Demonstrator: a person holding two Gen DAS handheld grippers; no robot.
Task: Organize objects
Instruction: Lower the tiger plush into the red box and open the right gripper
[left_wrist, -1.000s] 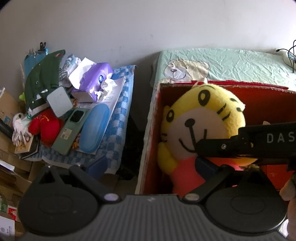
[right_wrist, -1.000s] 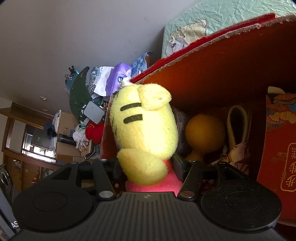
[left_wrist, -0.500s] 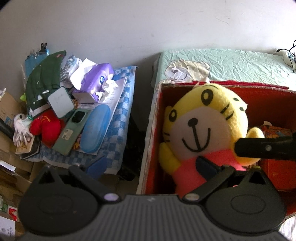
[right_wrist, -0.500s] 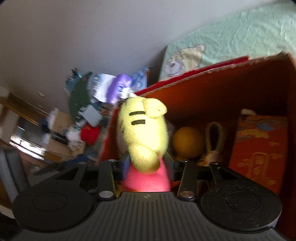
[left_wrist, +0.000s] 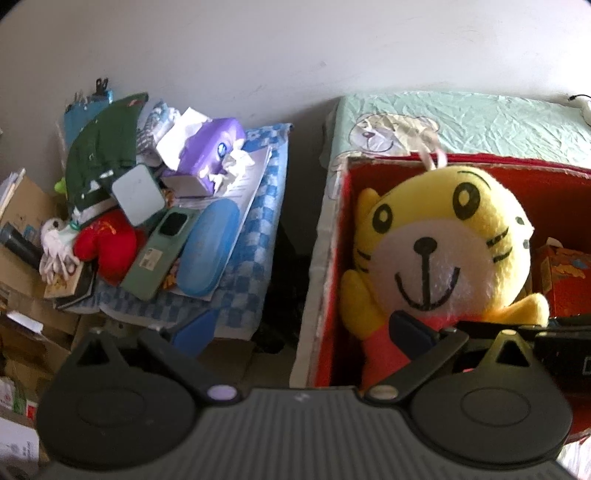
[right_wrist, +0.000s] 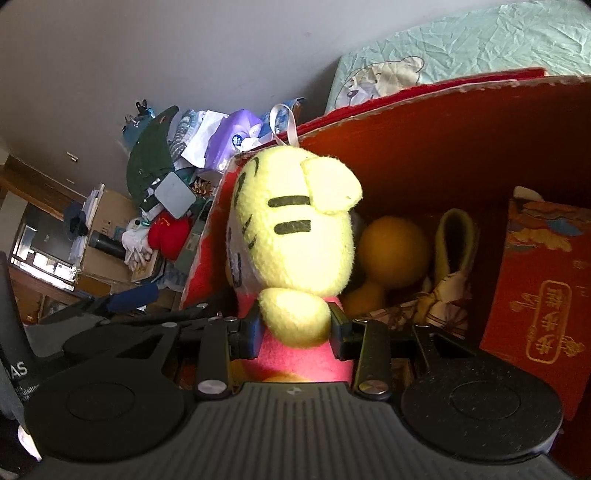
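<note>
A yellow tiger plush (left_wrist: 439, 251) in a pink top stands upright in the left end of the red cardboard box (left_wrist: 332, 258). In the right wrist view I see the plush (right_wrist: 295, 221) from behind. My right gripper (right_wrist: 295, 332) has its jaws closing on the pink body, with the blue pads (right_wrist: 251, 332) pressed in on both sides. My left gripper (left_wrist: 301, 332) is wide open and holds nothing. It straddles the box's left wall, with one finger inside by the plush.
Behind the plush the box (right_wrist: 424, 129) holds an orange gourd-shaped toy (right_wrist: 391, 251), a folded cloth item (right_wrist: 454, 251) and a red packet (right_wrist: 543, 295). Left of it, a blue checked cloth (left_wrist: 255, 273) carries a tissue pack (left_wrist: 210, 155), glasses case (left_wrist: 208, 254), phone (left_wrist: 162, 251), and red plush (left_wrist: 107, 240).
The right gripper's jaws have closed in on the plush's pink body. In the left view its black arm has dropped from across the toy's face to the lower right. The left gripper stayed put.
</note>
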